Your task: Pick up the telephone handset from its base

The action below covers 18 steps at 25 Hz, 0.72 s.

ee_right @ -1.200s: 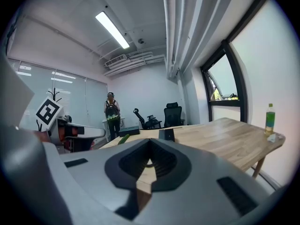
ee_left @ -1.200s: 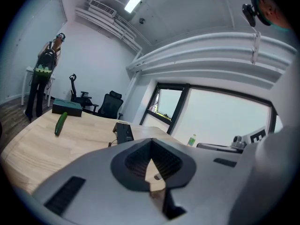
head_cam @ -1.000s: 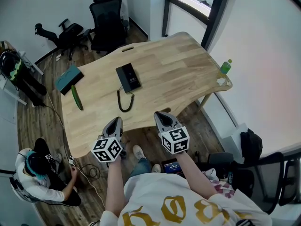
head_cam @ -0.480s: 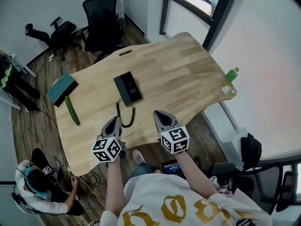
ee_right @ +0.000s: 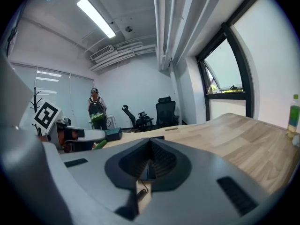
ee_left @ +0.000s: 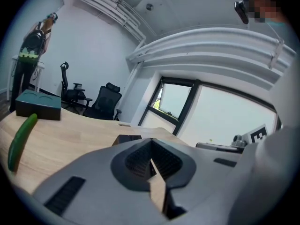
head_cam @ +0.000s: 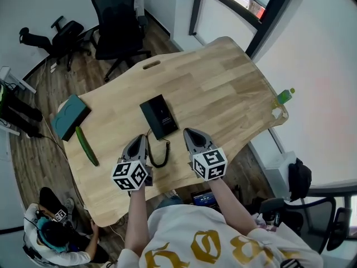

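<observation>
The black telephone [head_cam: 160,116] lies flat on the wooden table [head_cam: 223,88], handset on its base. Its coiled cord [head_cam: 160,152] loops toward the near edge. My left gripper [head_cam: 139,140] is shut and empty, just left of the cord and short of the phone. My right gripper [head_cam: 189,133] is also shut and empty, right of the cord, near the phone's near right corner. In the left gripper view the shut jaws [ee_left: 151,144] hide most of the phone [ee_left: 127,138]. In the right gripper view only the phone's edge [ee_right: 155,137] shows above the gripper [ee_right: 150,143].
A green cucumber [head_cam: 86,146] and a teal box [head_cam: 69,116] lie at the table's left end. A green bottle [head_cam: 284,96] stands on the right corner. Office chairs [head_cam: 114,15] stand beyond the table. A person [head_cam: 50,239] sits on the floor, lower left.
Both grippers have moved forward together from off the near edge to over the table, now flanking the cord. The phone lies nearer to them. Both jaws stayed shut.
</observation>
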Available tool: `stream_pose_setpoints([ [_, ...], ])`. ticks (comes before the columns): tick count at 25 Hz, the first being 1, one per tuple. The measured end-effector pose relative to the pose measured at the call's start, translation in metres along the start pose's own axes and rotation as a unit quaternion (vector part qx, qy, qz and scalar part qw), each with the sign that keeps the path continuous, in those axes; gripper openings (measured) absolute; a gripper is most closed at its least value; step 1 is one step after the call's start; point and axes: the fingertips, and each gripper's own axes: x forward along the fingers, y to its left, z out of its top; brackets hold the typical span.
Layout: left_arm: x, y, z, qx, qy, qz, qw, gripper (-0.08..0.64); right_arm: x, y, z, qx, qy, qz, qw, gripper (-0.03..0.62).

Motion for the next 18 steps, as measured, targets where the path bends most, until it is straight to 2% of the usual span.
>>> stream_pose_setpoints([
  [3,0.01,0.006,0.005,-0.008,-0.005,-0.009,0.9999,0.006,0.006,0.001,0.009,0.011,-0.025,-0.001,1.0,0.005],
  [8,0.017,0.005,0.006,-0.009,0.004,-0.028,0.9996,0.006,0.016,0.009,0.018,0.089,-0.047,0.042,0.994,0.005],
  [12,0.02,0.011,0.011,-0.011,0.003,-0.026,0.9996,0.006,0.024,0.011,0.02,0.054,-0.029,0.034,0.998,0.005],
  [18,0.024,0.023,0.022,-0.008,-0.004,-0.008,0.9999,0.006,0.033,0.006,0.023,0.041,-0.03,0.026,0.998,0.005],
])
